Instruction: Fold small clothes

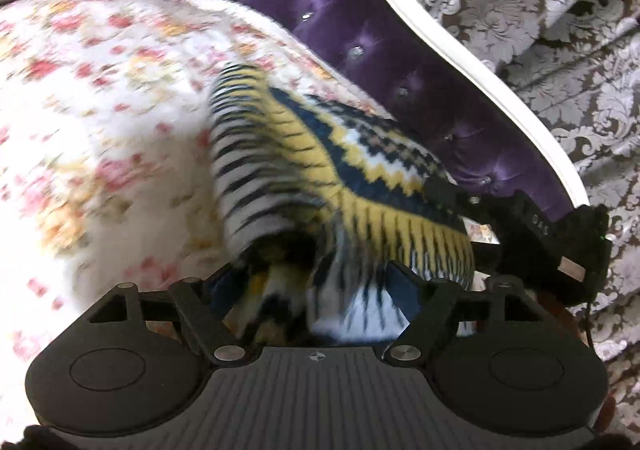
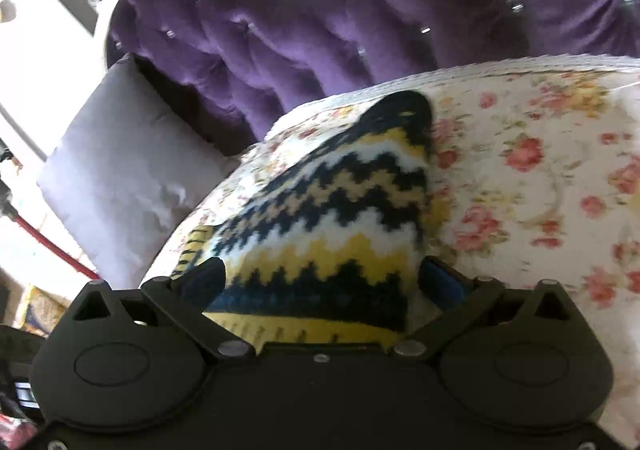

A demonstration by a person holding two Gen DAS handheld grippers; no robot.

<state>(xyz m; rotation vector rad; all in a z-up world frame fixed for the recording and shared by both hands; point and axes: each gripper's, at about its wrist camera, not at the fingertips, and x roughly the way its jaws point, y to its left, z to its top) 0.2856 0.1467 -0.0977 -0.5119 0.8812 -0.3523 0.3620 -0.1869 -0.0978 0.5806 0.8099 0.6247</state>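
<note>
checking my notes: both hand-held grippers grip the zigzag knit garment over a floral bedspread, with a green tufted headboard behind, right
Not quite: the tufted headboard is purple, not green, as both wrist views show. The rest holds: the left hand-held gripper and right hand-held gripper each have the zigzag knit garment between their fingers, over the floral bedspread.

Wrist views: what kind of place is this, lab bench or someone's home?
Most likely a home bedroom. The knit garment lies on a floral bedspread, backed by a tufted purple headboard with a white frame, and damask-patterned fabric shows behind. No bench or lab fixtures in view.
</note>
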